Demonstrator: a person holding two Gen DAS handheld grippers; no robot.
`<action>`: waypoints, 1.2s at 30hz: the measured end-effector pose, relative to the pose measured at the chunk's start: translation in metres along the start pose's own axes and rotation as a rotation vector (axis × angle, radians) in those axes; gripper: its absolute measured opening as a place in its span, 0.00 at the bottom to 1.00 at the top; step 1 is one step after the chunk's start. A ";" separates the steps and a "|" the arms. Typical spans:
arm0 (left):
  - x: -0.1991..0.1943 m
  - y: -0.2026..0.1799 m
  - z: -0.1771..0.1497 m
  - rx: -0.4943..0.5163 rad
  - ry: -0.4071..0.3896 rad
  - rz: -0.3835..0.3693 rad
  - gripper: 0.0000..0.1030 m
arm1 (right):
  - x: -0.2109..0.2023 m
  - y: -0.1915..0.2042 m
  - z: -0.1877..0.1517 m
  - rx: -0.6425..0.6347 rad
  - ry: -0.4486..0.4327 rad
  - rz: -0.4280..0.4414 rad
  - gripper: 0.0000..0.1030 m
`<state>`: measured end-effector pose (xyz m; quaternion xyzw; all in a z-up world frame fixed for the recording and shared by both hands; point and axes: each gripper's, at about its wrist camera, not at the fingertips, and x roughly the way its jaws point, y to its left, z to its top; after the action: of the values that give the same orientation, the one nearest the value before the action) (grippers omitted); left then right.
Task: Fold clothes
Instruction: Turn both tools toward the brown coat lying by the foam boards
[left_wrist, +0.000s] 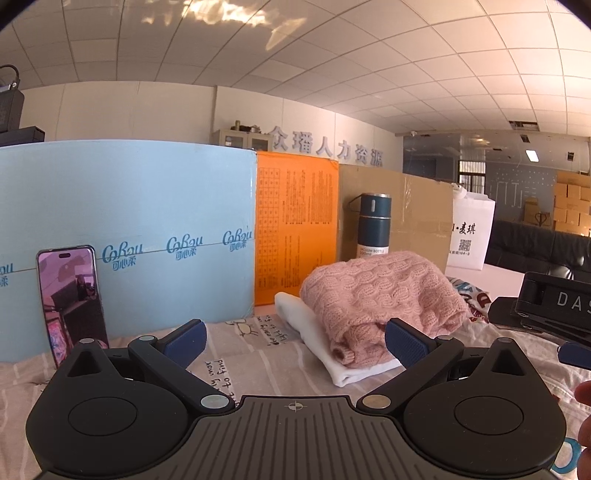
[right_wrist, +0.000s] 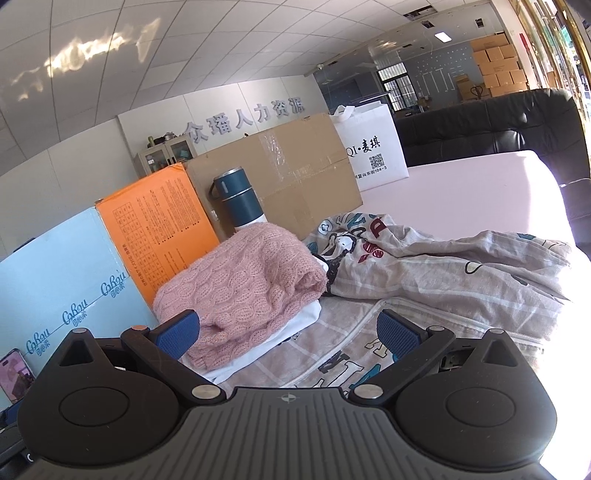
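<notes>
A folded pink knit sweater (left_wrist: 384, 291) lies on top of a folded white garment (left_wrist: 306, 325); both also show in the right wrist view, the sweater (right_wrist: 240, 284) above the white garment (right_wrist: 280, 336). A grey printed garment (right_wrist: 443, 280) lies crumpled and spread on the table, part of it under both grippers (left_wrist: 258, 354). My left gripper (left_wrist: 295, 341) is open and empty just in front of the stack. My right gripper (right_wrist: 288, 332) is open and empty over the printed garment, to the right of the stack. Its body shows at the right of the left wrist view (left_wrist: 554, 306).
A light blue box (left_wrist: 125, 236), an orange box (left_wrist: 295, 229) and a cardboard box (left_wrist: 406, 214) wall off the back. A blue bottle (left_wrist: 373, 225) stands behind the stack. A phone (left_wrist: 70, 299) leans on the blue box. A white bag (right_wrist: 373, 147) stands on the pink table (right_wrist: 480, 192).
</notes>
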<state>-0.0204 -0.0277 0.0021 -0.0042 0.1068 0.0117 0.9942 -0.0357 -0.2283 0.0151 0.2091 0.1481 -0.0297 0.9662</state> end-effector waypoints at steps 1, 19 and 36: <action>-0.001 -0.002 0.000 0.009 -0.004 0.009 1.00 | -0.001 0.000 0.001 -0.002 -0.003 0.006 1.00; -0.096 0.041 -0.006 0.072 -0.039 0.234 1.00 | -0.032 0.029 -0.009 -0.140 0.048 0.316 1.00; -0.235 0.166 -0.017 0.082 -0.006 0.744 1.00 | -0.060 0.151 -0.080 -0.462 0.287 0.883 1.00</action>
<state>-0.2573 0.1326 0.0348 0.0746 0.0985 0.3677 0.9217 -0.0965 -0.0580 0.0237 0.0347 0.1795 0.4432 0.8776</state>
